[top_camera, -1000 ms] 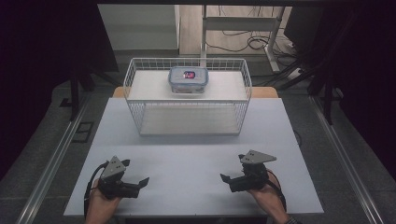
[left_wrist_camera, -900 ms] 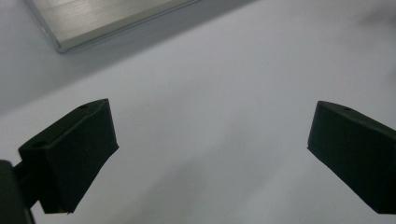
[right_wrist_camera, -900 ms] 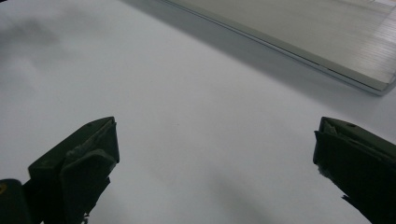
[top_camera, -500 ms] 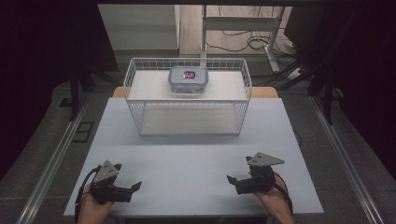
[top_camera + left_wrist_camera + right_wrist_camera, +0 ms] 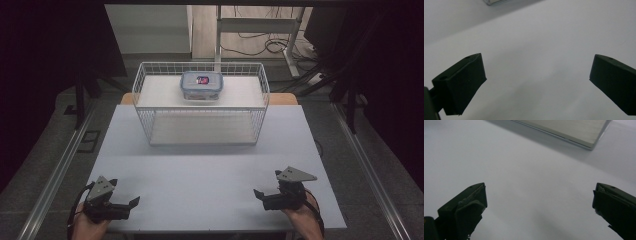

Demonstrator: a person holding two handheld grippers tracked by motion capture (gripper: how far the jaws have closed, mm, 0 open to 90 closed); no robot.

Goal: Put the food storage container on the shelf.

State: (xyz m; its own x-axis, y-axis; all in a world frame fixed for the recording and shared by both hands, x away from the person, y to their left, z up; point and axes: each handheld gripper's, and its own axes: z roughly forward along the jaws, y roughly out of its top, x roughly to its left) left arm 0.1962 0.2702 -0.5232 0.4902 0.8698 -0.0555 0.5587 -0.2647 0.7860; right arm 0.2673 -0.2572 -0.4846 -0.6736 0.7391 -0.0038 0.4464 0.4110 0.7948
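While both hands rest at the near edge of the white table (image 5: 210,165), the left gripper (image 5: 131,204) sits at the table's near left corner, its jaws spread wide with nothing between them. At the near right, the right gripper (image 5: 260,195) is held the same way, jaws well apart and empty, a grey three-cornered plate on top and a cable trailing back along the forearm. Seen through the left gripper view, the left gripper (image 5: 537,80) frames only bare tabletop; the right gripper view shows the right gripper (image 5: 539,207) over the same pale surface, with the near corner of the basket's base at the top of the picture. Farther out, well apart from both grippers, a white wire basket (image 5: 145,107) stands at the middle of the table's far side. Inside it, toward the back wall and roughly centred, lies a clear lidded food container (image 5: 201,85) with a blue rim and a red-and-blue label on its lid.
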